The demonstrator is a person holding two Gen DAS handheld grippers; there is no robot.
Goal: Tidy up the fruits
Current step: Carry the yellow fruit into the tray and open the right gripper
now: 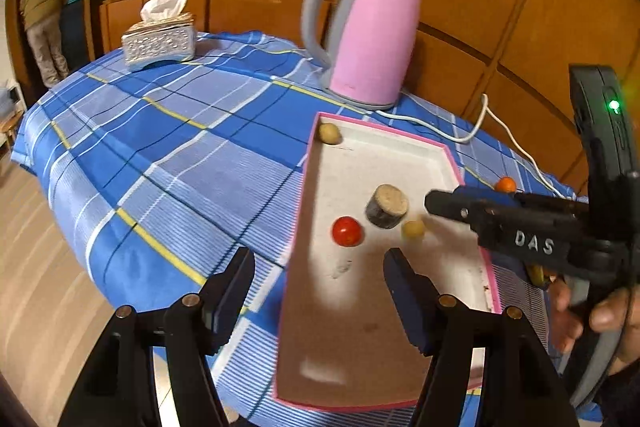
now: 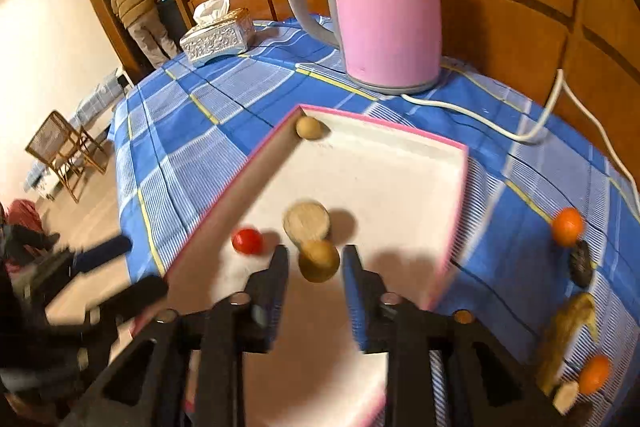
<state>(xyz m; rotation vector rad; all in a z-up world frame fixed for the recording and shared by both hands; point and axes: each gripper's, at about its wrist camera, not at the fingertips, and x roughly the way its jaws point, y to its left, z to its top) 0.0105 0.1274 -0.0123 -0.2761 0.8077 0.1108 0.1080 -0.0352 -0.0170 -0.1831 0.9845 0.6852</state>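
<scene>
On the desk's checked cloth [image 1: 160, 131], a pink kettle [image 2: 384, 7] with its white cord [image 2: 472, 119] and a tissue box [image 1: 160, 43] stand beyond the pink-rimmed tray [image 1: 298, 227]. The tray holds a red fruit [image 1: 347, 231], a cut brown piece [image 1: 387, 206] and a tan ball [image 1: 329, 133] in its far corner. The right tool [image 2: 316, 267] is spread around a blurred yellowish fruit [image 2: 319, 261], contact unclear; the left tool [image 1: 320, 279] gapes empty over the tray's rim, and two oranges [image 2: 567, 221] lie on the cloth outside.

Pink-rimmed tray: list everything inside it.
Inside the tray: a red fruit, a cut cork-like cylinder, a tan ball in the far corner, and another tan ball between the right gripper's jaws. The near end is partly covered.
</scene>
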